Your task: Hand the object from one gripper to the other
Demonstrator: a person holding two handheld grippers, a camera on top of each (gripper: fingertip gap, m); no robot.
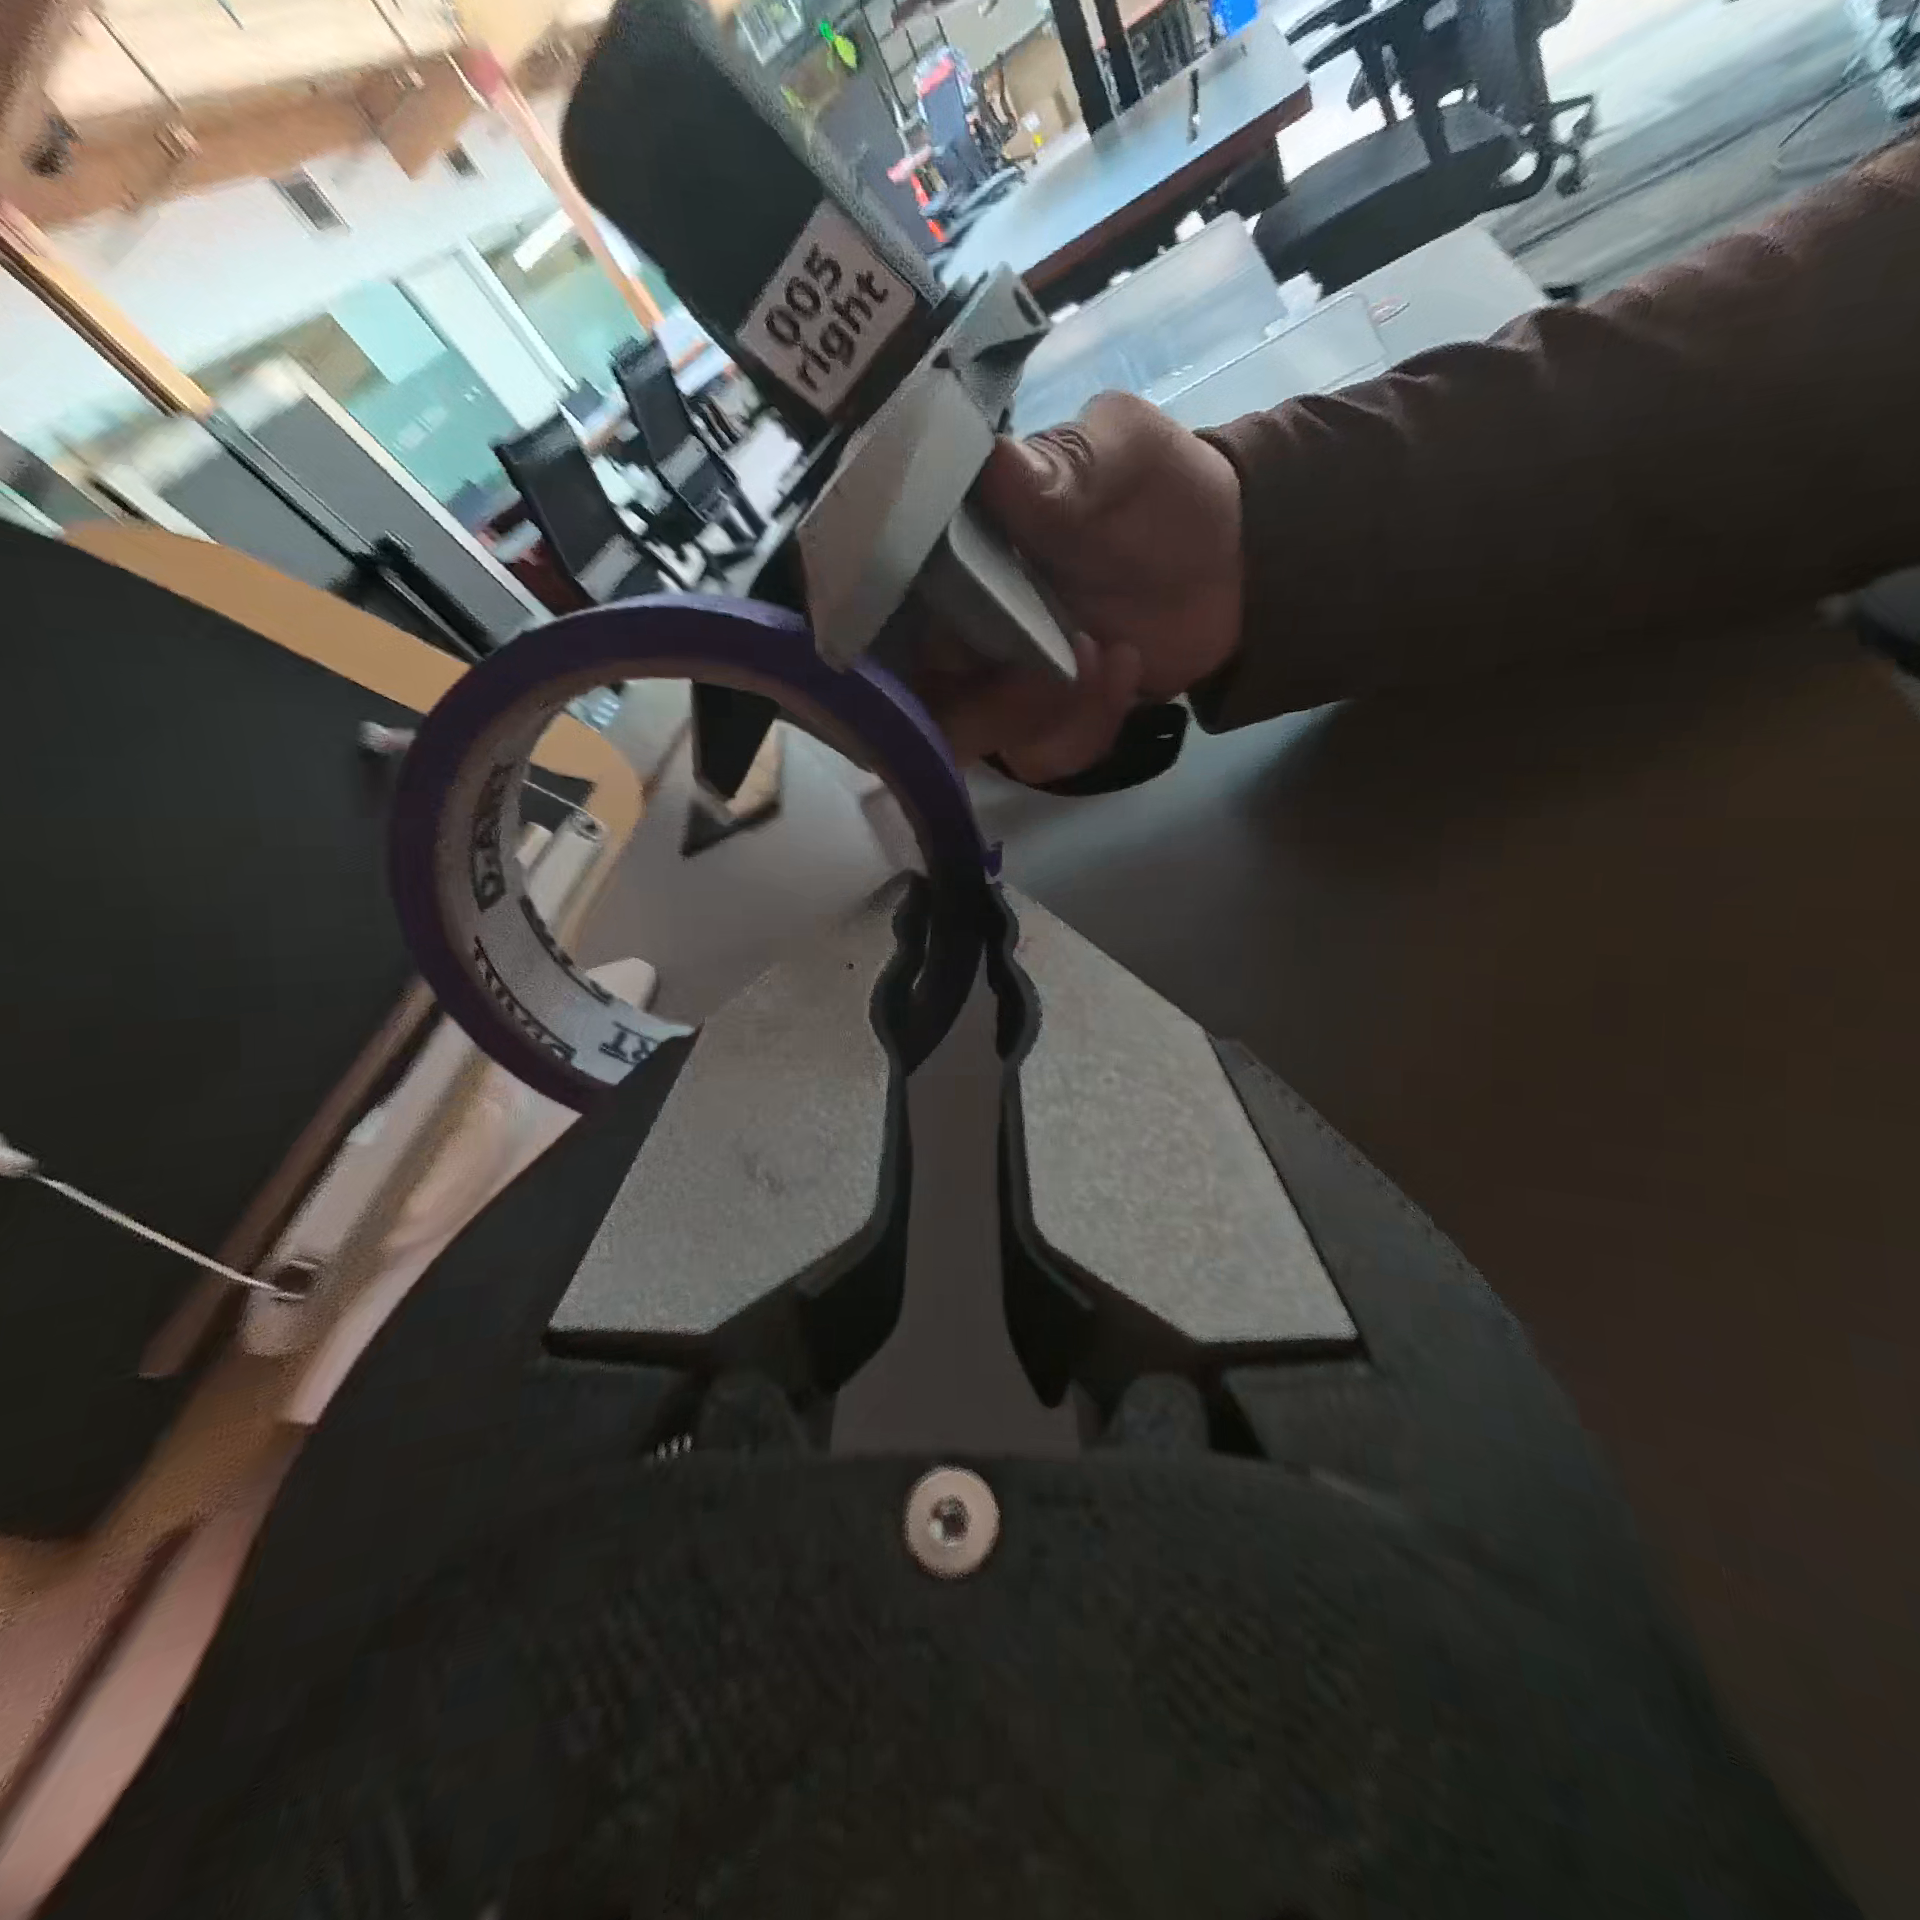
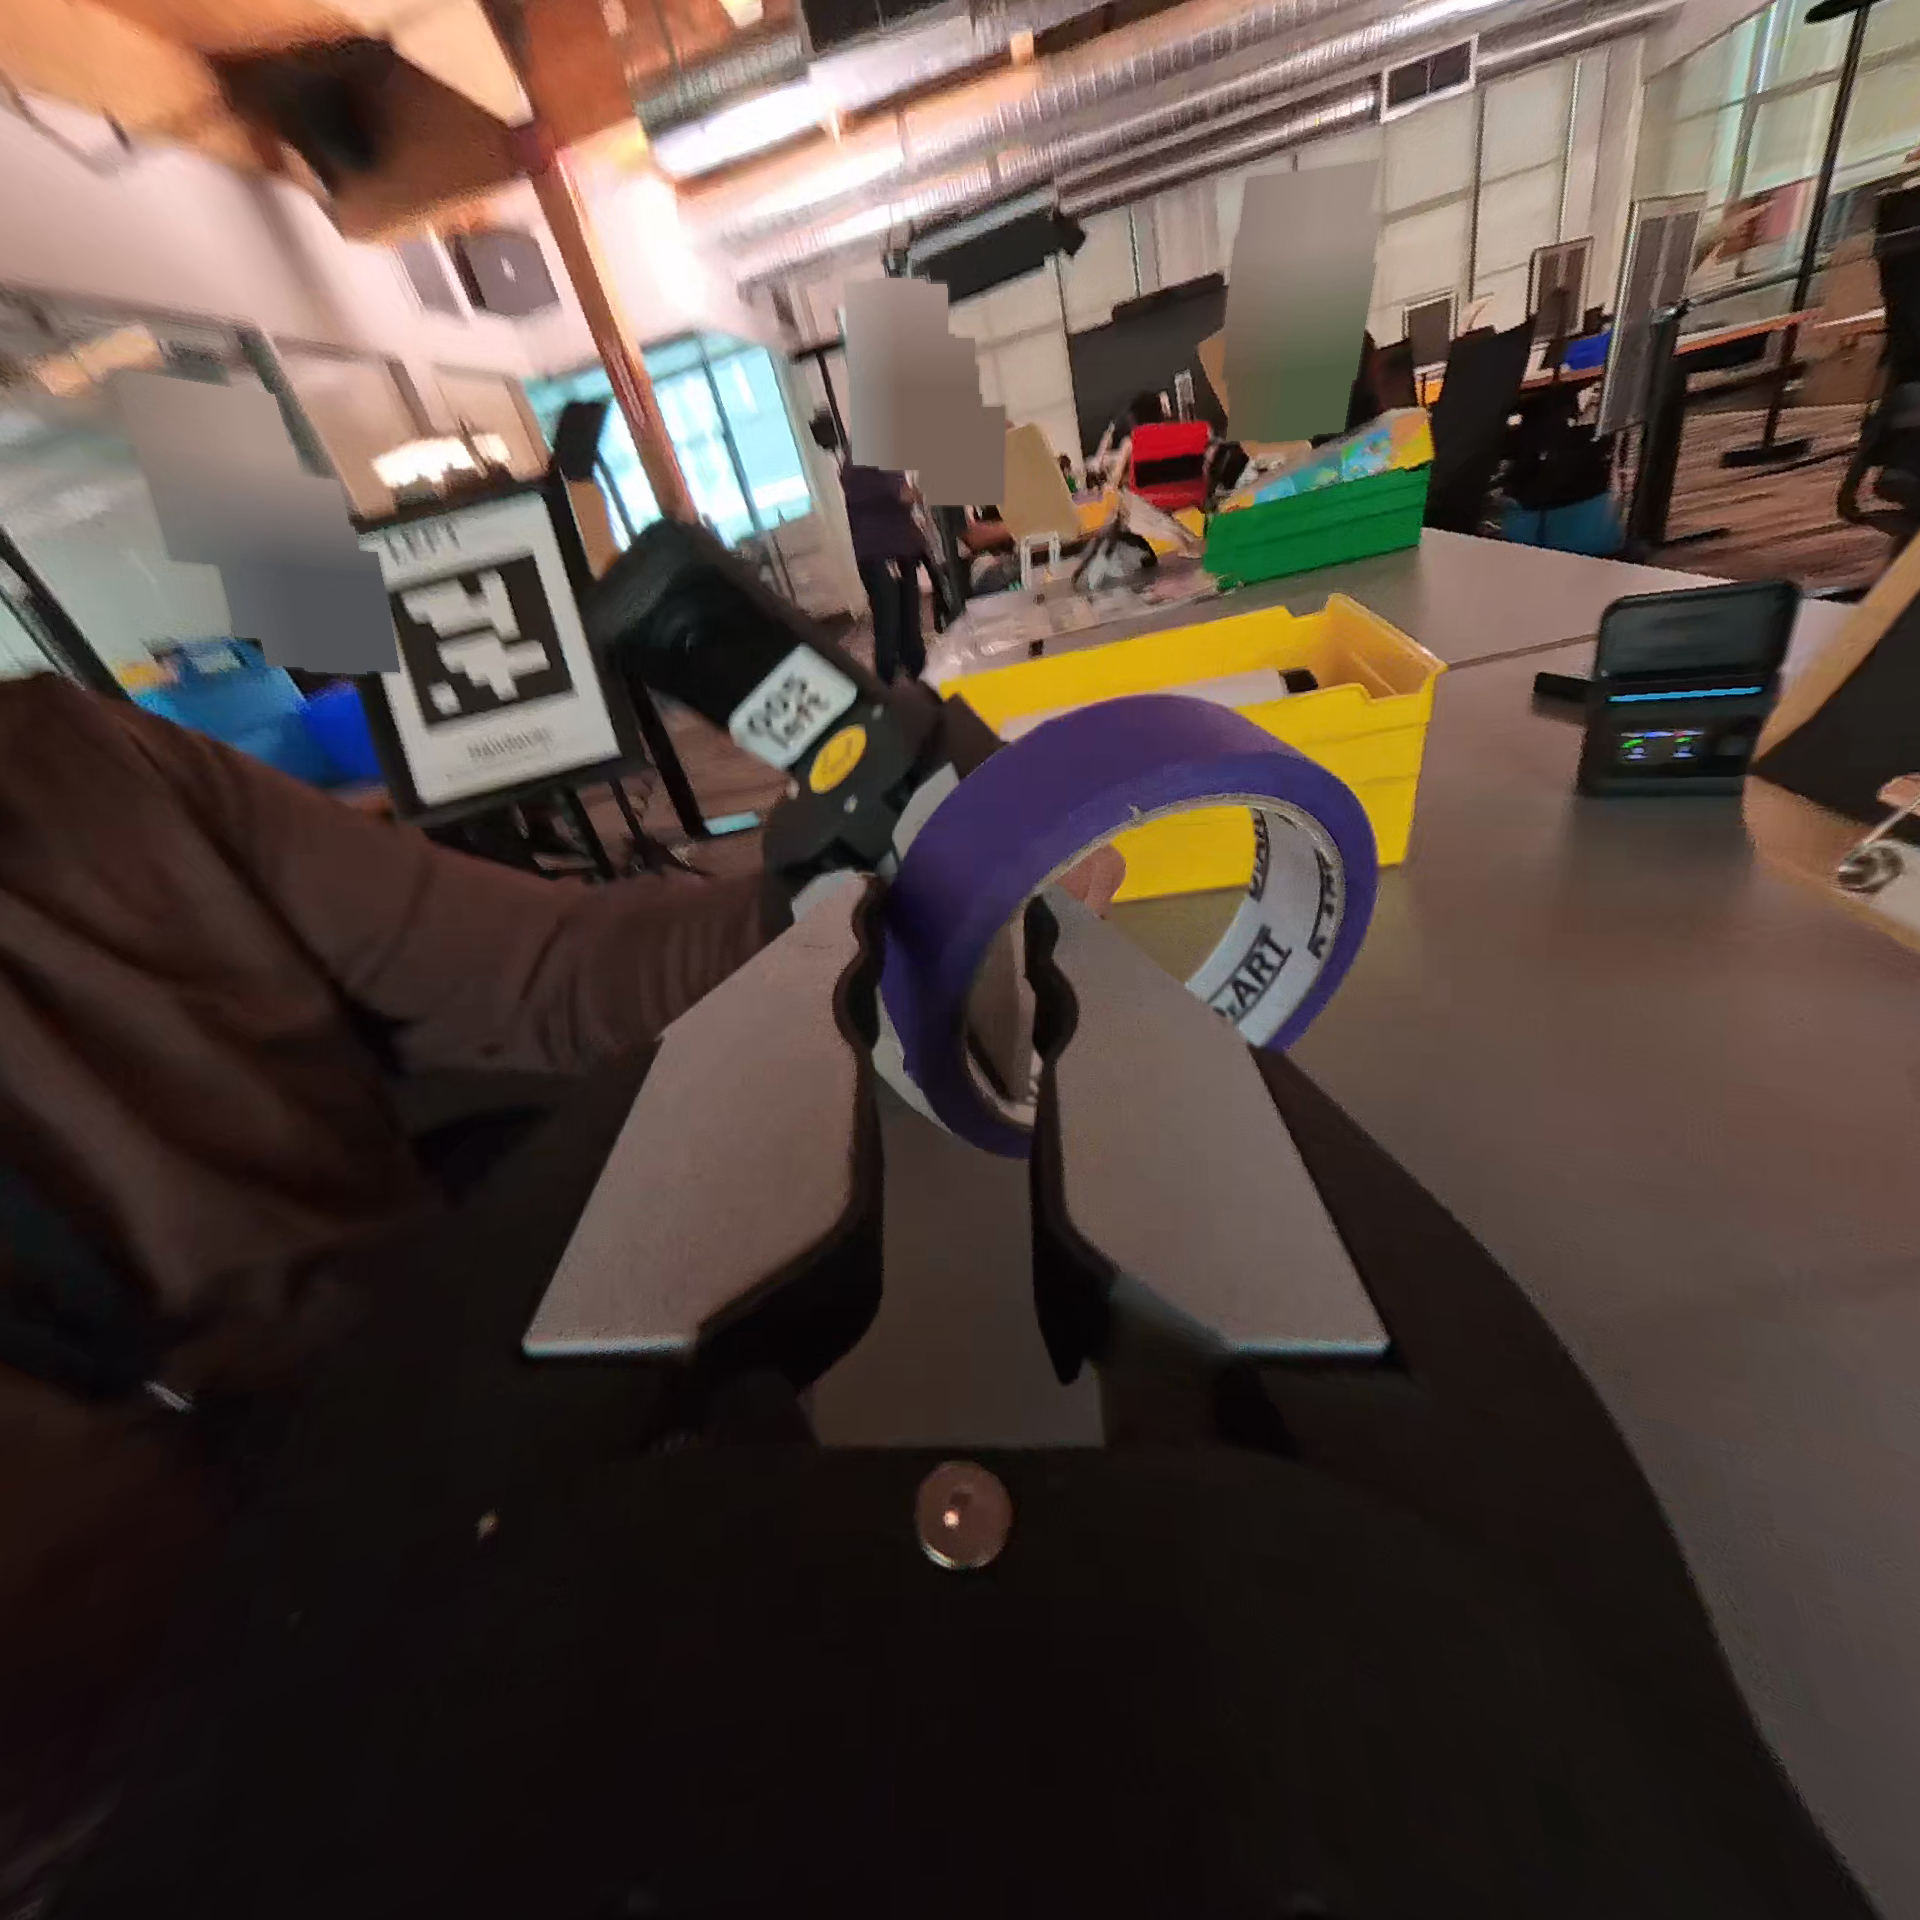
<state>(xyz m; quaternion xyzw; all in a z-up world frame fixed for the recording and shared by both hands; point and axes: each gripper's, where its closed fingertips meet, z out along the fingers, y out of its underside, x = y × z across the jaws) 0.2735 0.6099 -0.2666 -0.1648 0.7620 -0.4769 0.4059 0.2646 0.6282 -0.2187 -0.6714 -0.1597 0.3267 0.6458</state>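
A roll of purple tape (image 1: 436,831) is held in the air between the two grippers. My left gripper (image 1: 951,925) is shut on the roll's wall at its lower right. My right gripper (image 2: 951,935) straddles the wall of the same roll (image 2: 1122,769), one finger outside the ring and one inside, with the jaws partly open. In the left wrist view the right gripper (image 1: 779,717) comes down over the top of the roll, held by a hand (image 1: 1122,582) in a brown sleeve. The left gripper's black body (image 2: 831,800) shows just behind the roll.
A grey table (image 2: 1558,1039) lies under the grippers. On it stand a yellow bin (image 2: 1351,727), a small black device (image 2: 1683,707) and green bins (image 2: 1320,520) farther back. A black-and-white marker board (image 2: 488,644) stands at the left. A black panel (image 1: 156,883) is close on the left. Left tips to right tips: about 5 cm. The black panel (image 1: 156,883) is about 25 cm from both grippers' fingertips.
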